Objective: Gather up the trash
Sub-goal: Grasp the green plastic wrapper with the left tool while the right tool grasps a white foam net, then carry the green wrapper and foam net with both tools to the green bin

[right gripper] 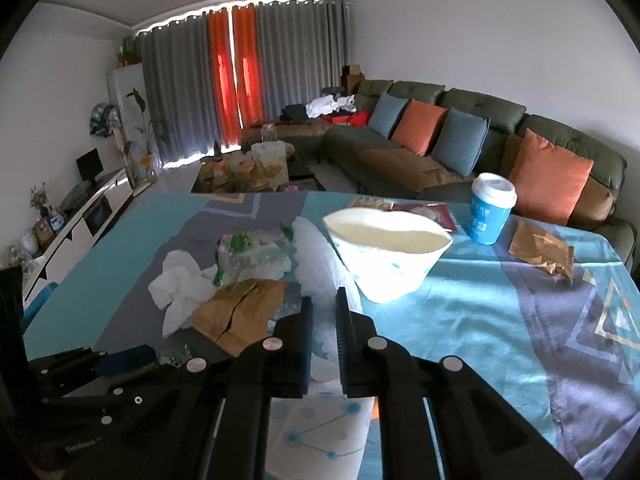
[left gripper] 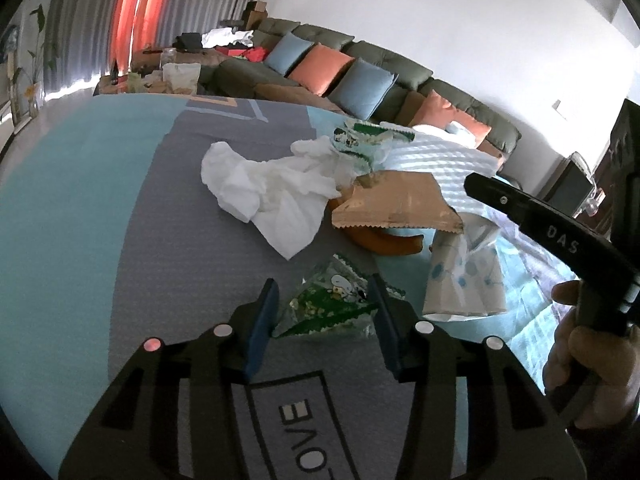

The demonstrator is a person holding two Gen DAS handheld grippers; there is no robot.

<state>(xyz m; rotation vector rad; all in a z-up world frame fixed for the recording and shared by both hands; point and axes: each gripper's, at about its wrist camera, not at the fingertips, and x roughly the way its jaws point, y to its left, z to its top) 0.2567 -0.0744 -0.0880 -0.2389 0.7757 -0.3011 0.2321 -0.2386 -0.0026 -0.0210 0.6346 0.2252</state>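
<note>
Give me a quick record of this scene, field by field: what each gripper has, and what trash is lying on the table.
left gripper: shut on green snack wrapper
right gripper: shut on squashed white paper cup
loose trash: crumpled white tissue, torn brown paper bag, blue lidded cup
surface: teal and grey tablecloth
</note>
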